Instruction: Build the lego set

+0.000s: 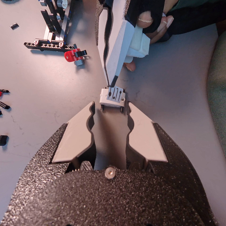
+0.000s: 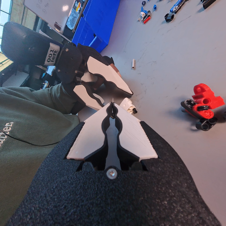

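Note:
A small white lego piece [image 1: 104, 97] with black pins at its corners lies on the grey table, just beyond my left gripper [image 1: 110, 105], which is open and empty with a finger on either side. A grey sticker [image 1: 115, 94] with black slit marks lies tilted on top of the piece. My right gripper [image 1: 110, 85] comes down from above and is shut on the sticker's far edge. In the right wrist view a thin sliver shows between the closed tips of my right gripper [image 2: 112, 104]; the white piece [image 2: 127, 105] lies just behind them, with the open left gripper [image 2: 117, 99] around it.
A black beam frame [image 1: 52, 36] stands at the far left, with a red and black sub-assembly [image 1: 74, 55] [image 2: 206, 104] beside it. Loose black pins [image 1: 4, 105] lie at the left edge. Blue bins [image 2: 95, 24], small loose parts [image 2: 145, 14] and a grey tube [image 2: 133, 64] lie farther off.

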